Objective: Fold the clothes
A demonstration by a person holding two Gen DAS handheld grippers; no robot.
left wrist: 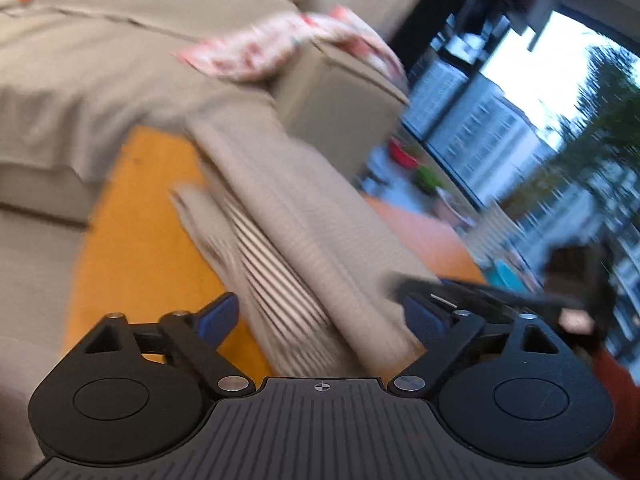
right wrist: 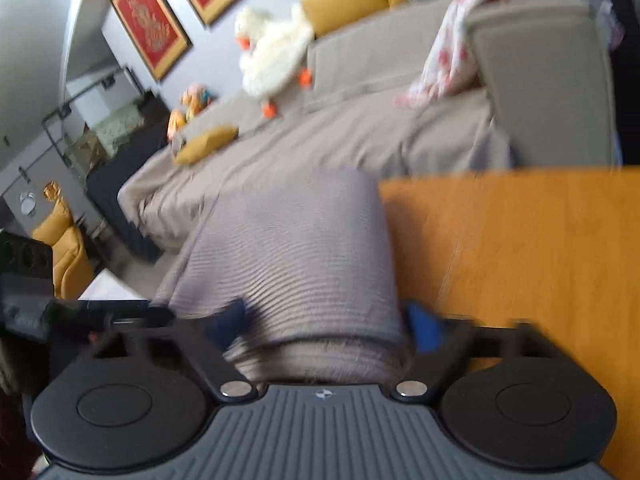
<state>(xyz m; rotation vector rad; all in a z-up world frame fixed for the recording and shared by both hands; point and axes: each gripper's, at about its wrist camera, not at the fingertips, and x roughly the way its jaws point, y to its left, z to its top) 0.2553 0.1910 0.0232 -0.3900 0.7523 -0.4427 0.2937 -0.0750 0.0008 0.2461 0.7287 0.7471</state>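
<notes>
Beige ribbed garment (left wrist: pixel 304 240): bunched lengthwise on the orange wooden surface (left wrist: pixel 132 232), running from the near edge toward the sofa (left wrist: pixel 100 80); blurred.
Left tool (left wrist: pixel 320 316): blue pads (left wrist: pixel 218 316) apart, the garment's near end between them; whether they press it I cannot tell.
Right tool (right wrist: pixel 326 326): pads spread either side of the same cloth (right wrist: pixel 296 248); contact unclear through blur.
Far background: floral cloth (right wrist: pixel 452 52) over the sofa arm, plush duck (right wrist: pixel 272 56) on the cushions.
</notes>
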